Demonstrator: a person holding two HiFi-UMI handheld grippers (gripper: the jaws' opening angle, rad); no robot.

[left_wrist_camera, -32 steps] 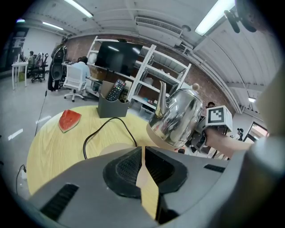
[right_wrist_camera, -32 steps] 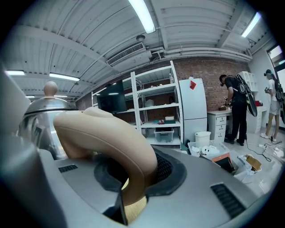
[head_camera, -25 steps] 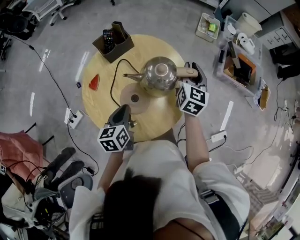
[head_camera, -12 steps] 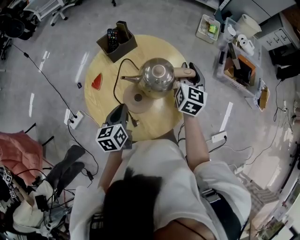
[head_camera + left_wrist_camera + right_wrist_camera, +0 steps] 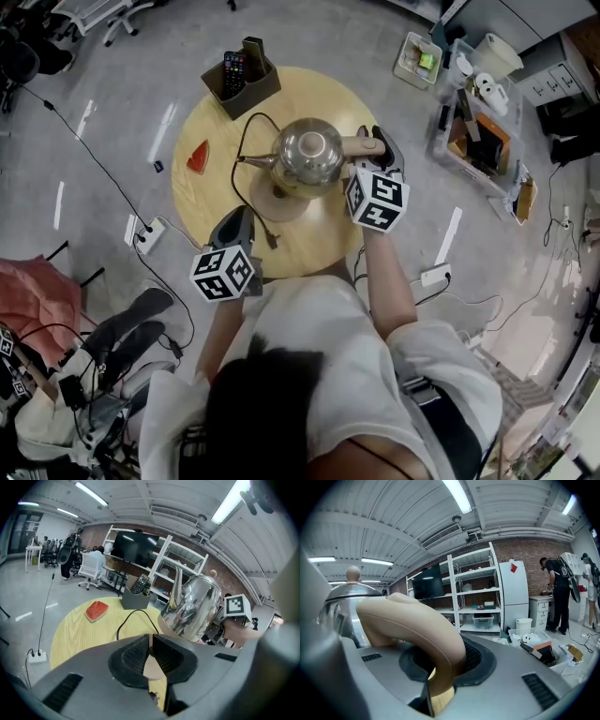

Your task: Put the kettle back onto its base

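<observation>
Round pale-wood bench in a cable-strewn workshop: the right tool was clenched on the cream handle of the steel kettle, carrying it above the bench. The kettle sat over and slightly right of its round base and was apparently not yet seated. The left tool hung near the bench's front edge, jaws closed on nothing, apart from both kettle and base.

With all the weight hanging sideways off one curved handle, the kettle looked liable to pivot in the pads and tip its spout down. Lowered off-centre, it could miss the base's middle connector and settle crooked. It could also shove the base along, since nothing was steadying it. The black cord looped just behind the base, close to the spout, and a snag there could drag the base askew. A watermelon slice and a holder of remotes lay well apart, at little risk.
</observation>
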